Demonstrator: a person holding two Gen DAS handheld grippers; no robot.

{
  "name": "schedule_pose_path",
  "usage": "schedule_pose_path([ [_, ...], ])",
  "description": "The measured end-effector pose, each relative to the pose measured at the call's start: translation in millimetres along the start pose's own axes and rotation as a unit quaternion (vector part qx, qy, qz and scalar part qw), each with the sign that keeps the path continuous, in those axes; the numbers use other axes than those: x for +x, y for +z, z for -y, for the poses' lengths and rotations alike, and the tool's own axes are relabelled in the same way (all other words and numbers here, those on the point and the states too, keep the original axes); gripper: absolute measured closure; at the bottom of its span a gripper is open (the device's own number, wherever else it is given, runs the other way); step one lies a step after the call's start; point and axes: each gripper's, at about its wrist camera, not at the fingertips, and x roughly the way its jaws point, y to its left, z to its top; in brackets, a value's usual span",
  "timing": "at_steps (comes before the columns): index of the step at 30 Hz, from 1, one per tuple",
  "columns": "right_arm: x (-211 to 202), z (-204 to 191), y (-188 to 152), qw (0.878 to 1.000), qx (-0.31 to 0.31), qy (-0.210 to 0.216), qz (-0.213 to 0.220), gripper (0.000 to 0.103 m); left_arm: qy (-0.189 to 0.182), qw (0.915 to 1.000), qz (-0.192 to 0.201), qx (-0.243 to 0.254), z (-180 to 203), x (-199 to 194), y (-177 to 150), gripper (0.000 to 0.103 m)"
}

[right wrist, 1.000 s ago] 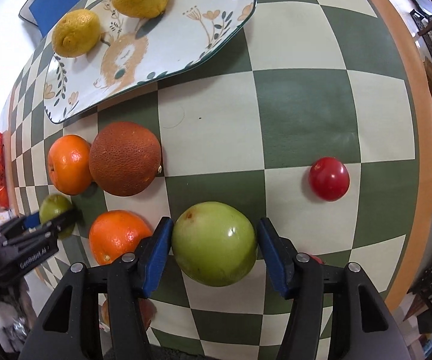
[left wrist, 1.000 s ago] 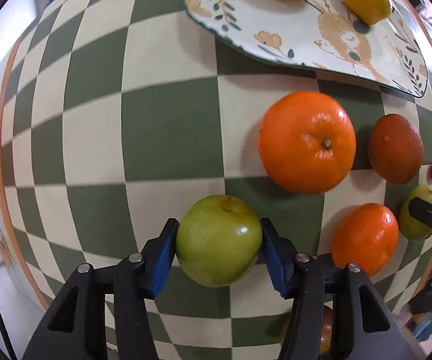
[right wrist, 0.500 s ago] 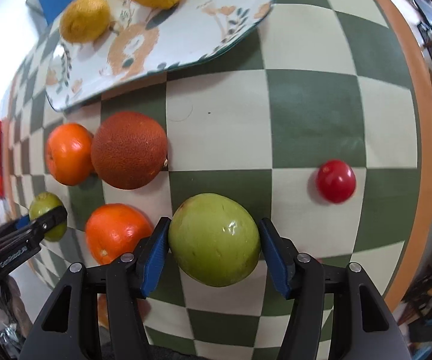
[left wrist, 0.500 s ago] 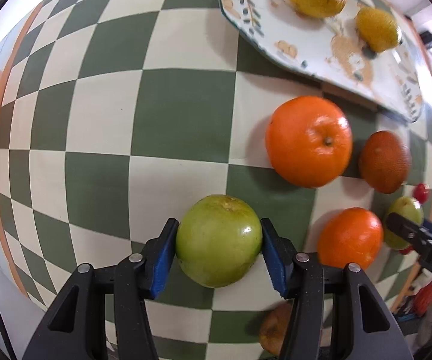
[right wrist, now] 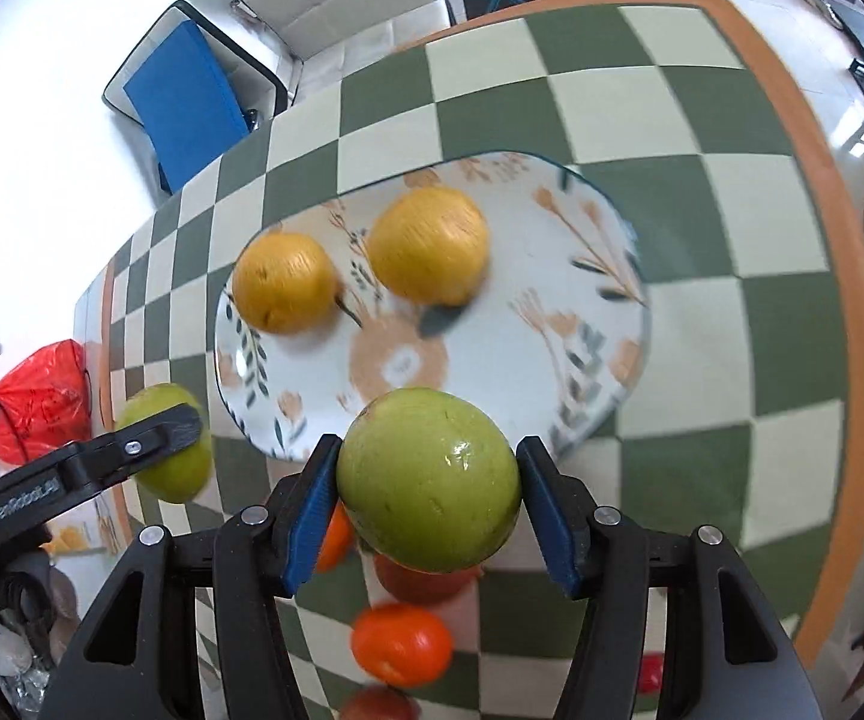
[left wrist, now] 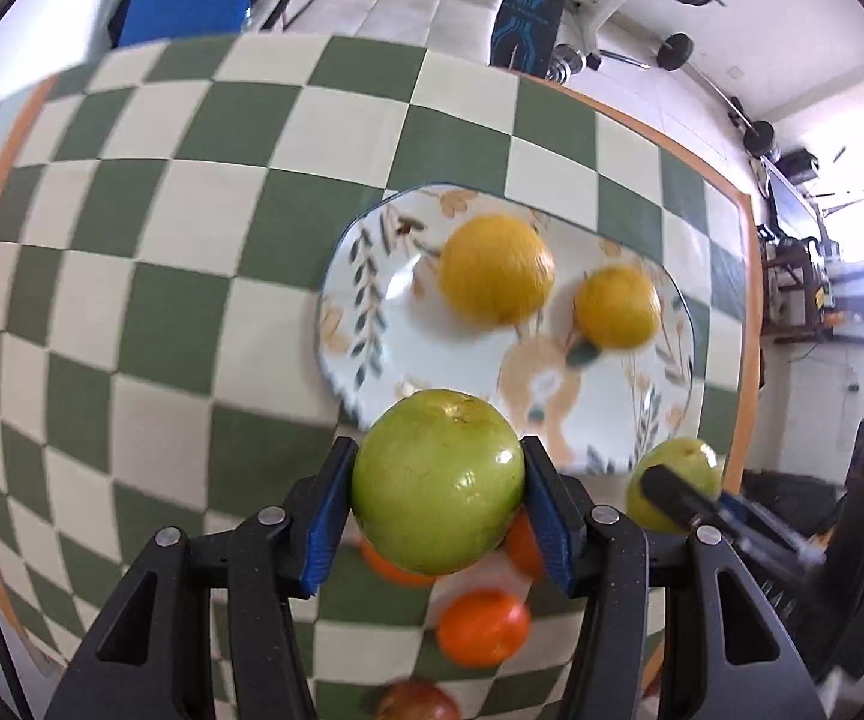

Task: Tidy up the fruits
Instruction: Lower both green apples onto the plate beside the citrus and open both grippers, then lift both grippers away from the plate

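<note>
Green apple (left wrist: 438,480) clamped in left gripper (left wrist: 437,516), raised near patterned plate (left wrist: 366,324). Second green apple (right wrist: 429,480) pinched in right gripper (right wrist: 426,516), likewise aloft. Two yellow fruits, possibly lemons (left wrist: 495,267), on plate; blurred oranges (left wrist: 483,627) below.

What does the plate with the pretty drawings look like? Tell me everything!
The plate is white and shiny like glazed ceramic, with a wavy dark rim and painted orange flowers and green-blue leaves. It lies flat on the checkered tablecloth. Two yellow fruits sit on it side by side. The rest is bare.
</note>
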Motion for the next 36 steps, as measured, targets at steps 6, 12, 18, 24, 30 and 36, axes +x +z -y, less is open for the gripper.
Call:
schedule_pose_path([
  [6, 59, -12, 29, 1.0, -0.001, 0.016, -0.018, 0.041, -0.032, 0.9956, -0.064, -0.06, -14, 39, 38, 0.051],
  [12, 83, -8, 33, 0.998, 0.013, 0.048, -0.037, 0.041, -0.044, 0.9927, -0.089, -0.068, -17, 53, 42, 0.051],
  [18, 78, -2, 32, 0.998, 0.027, 0.049, -0.043, 0.021, -0.038, 0.9923, -0.097, -0.067, -20, 57, 44, 0.05],
  [24, 56, -9, 28, 1.0, 0.0, -0.007, -0.025, 0.018, -0.007, 0.9966, -0.072, -0.04, -14, 43, 44, 0.02],
  [30, 29, -21, 19, 0.994, -0.035, -0.102, 0.013, 0.009, 0.052, 0.9981, -0.033, 0.006, -5, 21, 33, 0.014],
  [36, 3, -24, 6, 0.985, -0.056, -0.158, 0.037, 0.008, 0.107, 0.993, 0.027, 0.043, 6, -5, 7, 0.014],
])
